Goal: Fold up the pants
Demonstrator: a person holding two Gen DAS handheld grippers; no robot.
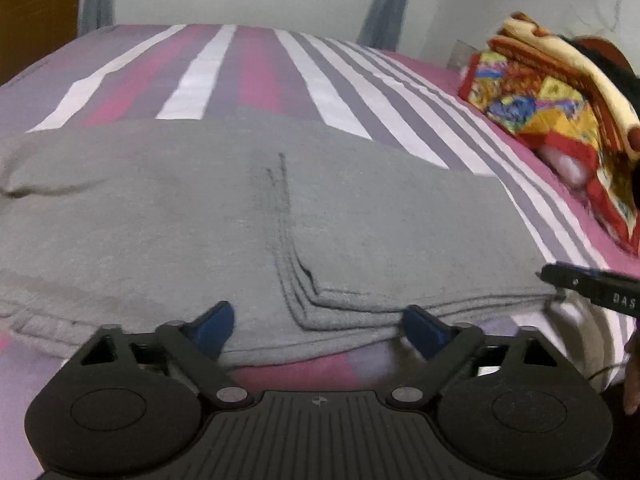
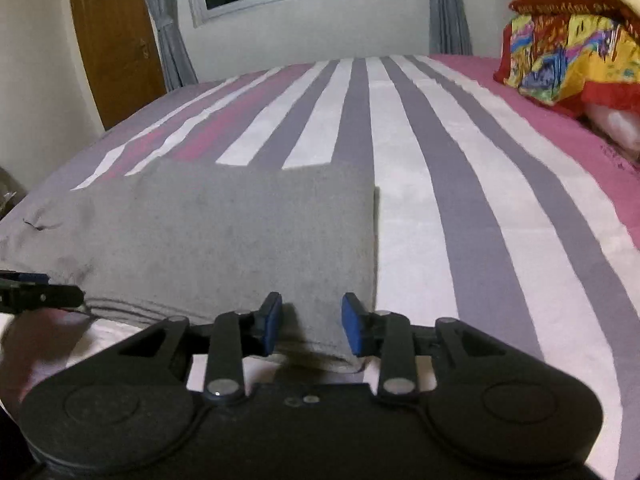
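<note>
The grey pants [image 1: 248,216] lay flat on the striped bed [image 2: 440,152], layers stacked at the near edge; my left hand-held gripper [image 1: 318,326] gaped wide, my right hand-held gripper [image 2: 312,328] sat half-spread over the corner; I figured pinch every layer evenly, lift both sides together.

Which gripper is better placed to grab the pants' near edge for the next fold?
Probably right: the right gripper, open, straddles the near corner of the gray pants. The left gripper is open wider along mid-edge.
</note>
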